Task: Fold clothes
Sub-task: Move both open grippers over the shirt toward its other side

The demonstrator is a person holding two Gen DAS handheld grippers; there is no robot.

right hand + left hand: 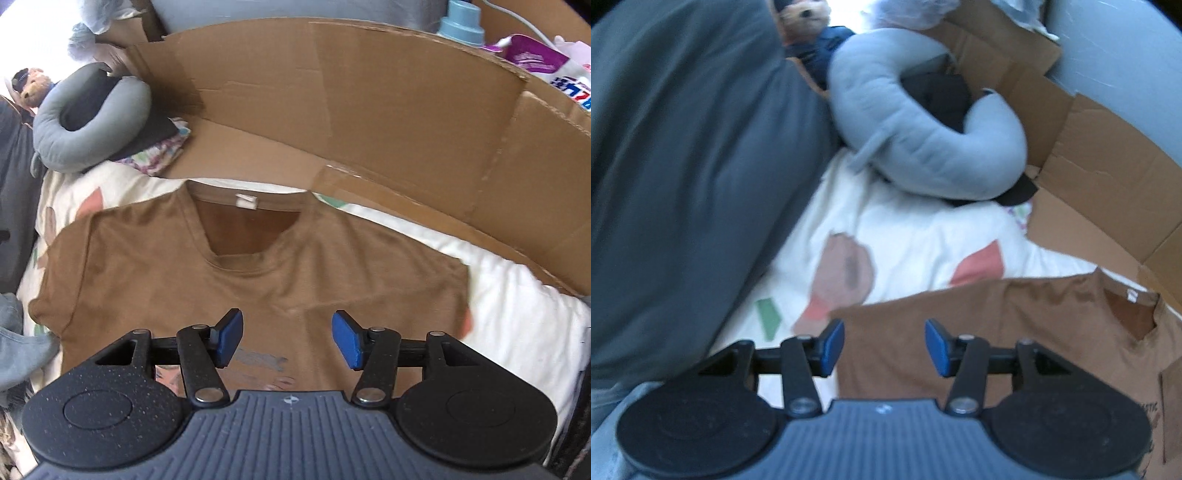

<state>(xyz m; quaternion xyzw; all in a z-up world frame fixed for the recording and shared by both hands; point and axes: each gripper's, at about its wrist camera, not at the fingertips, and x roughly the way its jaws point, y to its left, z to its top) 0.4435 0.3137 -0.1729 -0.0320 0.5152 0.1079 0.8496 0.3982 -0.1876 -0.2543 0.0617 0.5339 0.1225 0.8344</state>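
A brown T-shirt [258, 273] lies flat on the white patterned bedsheet [517, 317], neck opening toward the cardboard, a white label inside the collar and a print on its chest. My right gripper [287, 339] hovers above the shirt's chest, open, with nothing between its blue pads [229, 338]. In the left wrist view the same T-shirt [1015, 332] fills the lower right, with its collar at the right. My left gripper [884, 347] hangs over the shirt's left edge, open and empty.
A flattened cardboard sheet [369, 110] lines the far side of the bed. A grey neck pillow [923, 147] on dark clothes and a plush toy [809, 22] sit at the far left. A grey-clad person's body [683, 166] fills the left. Detergent bottles [461, 26] stand beyond the cardboard.
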